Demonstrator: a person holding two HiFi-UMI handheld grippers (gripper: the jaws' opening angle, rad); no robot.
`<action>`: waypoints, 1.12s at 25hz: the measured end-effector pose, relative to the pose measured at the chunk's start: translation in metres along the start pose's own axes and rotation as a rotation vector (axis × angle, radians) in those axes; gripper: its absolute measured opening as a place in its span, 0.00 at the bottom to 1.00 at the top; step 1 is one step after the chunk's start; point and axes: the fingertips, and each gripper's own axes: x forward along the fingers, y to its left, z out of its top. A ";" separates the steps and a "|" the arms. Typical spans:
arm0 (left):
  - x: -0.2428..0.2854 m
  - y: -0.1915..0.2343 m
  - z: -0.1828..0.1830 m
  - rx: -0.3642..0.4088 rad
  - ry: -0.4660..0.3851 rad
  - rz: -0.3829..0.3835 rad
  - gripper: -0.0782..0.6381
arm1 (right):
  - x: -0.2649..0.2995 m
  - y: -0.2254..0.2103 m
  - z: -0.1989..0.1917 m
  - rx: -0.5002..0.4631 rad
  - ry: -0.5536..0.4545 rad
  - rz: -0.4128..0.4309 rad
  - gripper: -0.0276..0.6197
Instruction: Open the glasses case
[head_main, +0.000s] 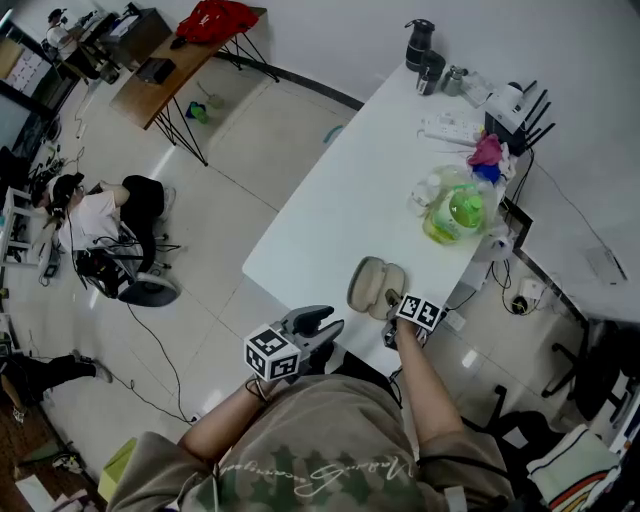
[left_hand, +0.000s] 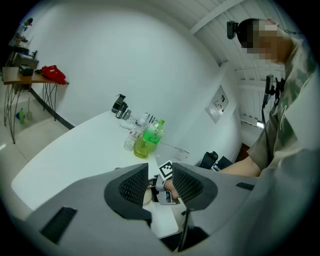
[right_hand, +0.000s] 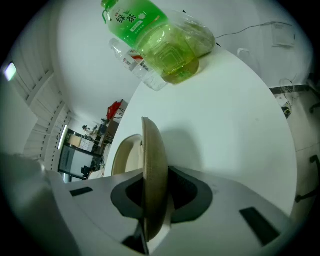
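The beige glasses case (head_main: 372, 284) lies open on the white table (head_main: 340, 200) near its front edge, both halves spread. My right gripper (head_main: 395, 308) comes in from the near side and is shut on the rim of the lid (right_hand: 151, 165), which stands on edge between the pads; the other half (right_hand: 125, 155) lies to its left. My left gripper (head_main: 322, 325) hangs open by the table's front edge, left of the case, holding nothing. In the left gripper view, the left gripper (left_hand: 160, 181) frames the right gripper's marker cube (left_hand: 166, 169).
A green tea bottle (head_main: 462, 210) in a clear bag stands beyond the case, with small bottles beside it. Flasks (head_main: 422, 48), a power strip (head_main: 450, 128) and a router (head_main: 512, 103) fill the far end. A person (head_main: 100, 215) sits on the floor at left.
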 end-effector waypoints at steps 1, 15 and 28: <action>0.000 0.001 -0.001 -0.001 0.002 0.000 0.32 | -0.001 0.001 0.000 0.010 -0.007 0.010 0.13; -0.013 -0.005 0.035 0.055 -0.099 -0.113 0.32 | -0.137 0.114 0.045 -0.455 -0.496 0.272 0.41; -0.023 -0.030 0.116 0.180 -0.276 -0.252 0.12 | -0.279 0.279 0.024 -0.746 -0.880 0.377 0.40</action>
